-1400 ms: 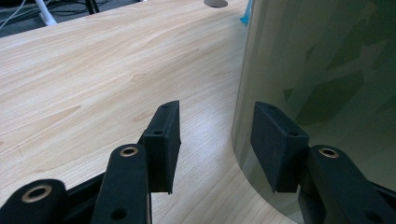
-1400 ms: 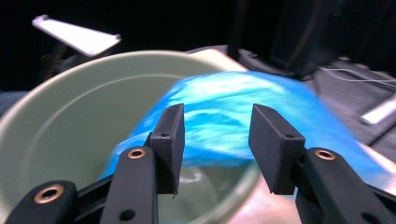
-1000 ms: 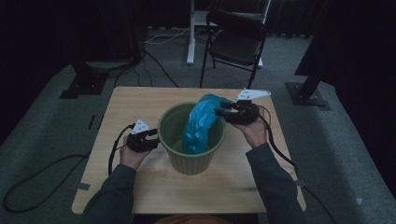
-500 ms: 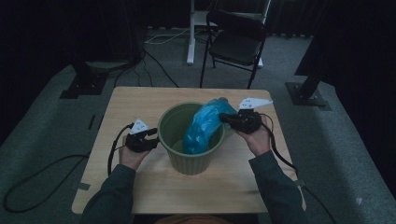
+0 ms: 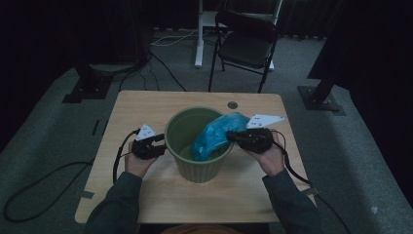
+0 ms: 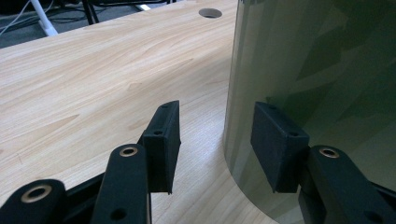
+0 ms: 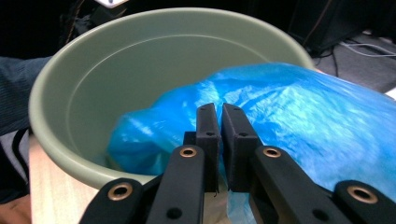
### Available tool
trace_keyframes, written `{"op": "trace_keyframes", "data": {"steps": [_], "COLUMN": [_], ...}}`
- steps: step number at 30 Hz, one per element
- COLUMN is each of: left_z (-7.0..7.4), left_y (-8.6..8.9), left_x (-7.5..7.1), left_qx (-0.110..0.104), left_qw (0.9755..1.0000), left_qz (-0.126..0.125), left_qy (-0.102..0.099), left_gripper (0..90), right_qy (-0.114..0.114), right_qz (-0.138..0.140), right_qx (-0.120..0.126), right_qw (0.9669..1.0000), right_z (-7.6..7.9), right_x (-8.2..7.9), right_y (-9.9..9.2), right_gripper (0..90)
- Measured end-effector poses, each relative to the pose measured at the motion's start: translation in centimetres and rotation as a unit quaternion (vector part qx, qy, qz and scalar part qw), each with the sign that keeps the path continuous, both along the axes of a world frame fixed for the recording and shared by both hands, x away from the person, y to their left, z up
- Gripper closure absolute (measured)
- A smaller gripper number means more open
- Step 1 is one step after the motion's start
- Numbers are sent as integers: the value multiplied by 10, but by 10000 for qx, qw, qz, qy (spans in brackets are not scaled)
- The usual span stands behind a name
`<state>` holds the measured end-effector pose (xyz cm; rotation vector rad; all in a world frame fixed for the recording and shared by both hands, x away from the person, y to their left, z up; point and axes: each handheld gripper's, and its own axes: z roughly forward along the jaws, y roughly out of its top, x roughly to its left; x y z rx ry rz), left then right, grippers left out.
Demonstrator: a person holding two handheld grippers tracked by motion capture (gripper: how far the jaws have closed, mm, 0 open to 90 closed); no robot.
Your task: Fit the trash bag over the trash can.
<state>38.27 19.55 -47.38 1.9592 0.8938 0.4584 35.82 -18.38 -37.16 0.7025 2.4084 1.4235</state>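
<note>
Moved since a second ago: the right gripper (image 5: 230,136) has slid outward to the bin's right rim, dragging the blue plastic bag (image 5: 214,136) with it; the bag stood tall in the bin before, now it leans over the right edge
Right tongs: the jaws have just been closing and now sit clenched, nearly touching; in the right gripper view (image 7: 219,122) a fold of the blue film is pinched between them
Bag: half in, half out, its lower end down inside the green bin (image 5: 179,127), its upper part draped across the rim toward the right hand (image 5: 269,155)
Left tongs: the left gripper (image 5: 160,145) has held its spot at the bin's left side, jaws spread wide; in the left gripper view (image 6: 219,140) one finger stands over the wooden table (image 6: 93,84), the other in front of the bin's outer wall (image 6: 327,70), whether pressing it cannot be told
Bin: upright near the middle of the table (image 5: 146,195), between both hands
Background: a dark folding chair (image 5: 246,46) stands beyond the far edge of the table
</note>
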Motion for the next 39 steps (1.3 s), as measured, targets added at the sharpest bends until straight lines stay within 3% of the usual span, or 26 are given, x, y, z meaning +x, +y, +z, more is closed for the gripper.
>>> {"op": "trace_keyframes", "data": {"steps": [3, 9, 11, 14, 17, 28, 30, 35, 39], "left_z": [0, 0, 0, 0, 0, 0, 1, 7, 12], "left_y": [0, 1, 1, 0, 0, 1, 1, 4, 7], "left_x": [0, 0, 0, 0, 0, 0, 0, -2, -3], "left_qx": [-18, -21, -19, -15, -25, -29, -30, -201, -231], "left_qw": [10000, 10000, 10000, 10000, 10000, 10000, 10000, 9998, 9997], "left_qz": [-3, 2, 2, -6, -3, 1, 3, -32, -49], "left_qy": [-3, -14, -8, 2, 1, -11, -7, -19, -52], "left_gripper": [524, 524, 524, 524, 524, 524, 524, 524, 522], "right_qy": [-79, -258, -248, -207, -104, 111, 229, 376, 242], "right_qz": [104, -179, -237, -605, -688, -577, -595, -561, -542], "right_qx": [14, 412, 441, 407, 406, 51, 15, 70, 98], "right_qw": [9999, 9987, 9984, 9971, 9967, 9983, 9980, 9977, 9982], "right_z": [3, 16, 17, 16, 10, -10, -14, -17, -11], "right_x": [0, 0, 0, 4, 6, 5, 8, 16, 18], "right_y": [4, -17, -21, -43, -55, -76, -78, -78, -74], "right_gripper": [735, 615, 597, 541, 528, 473, 508, 811, 900]}}
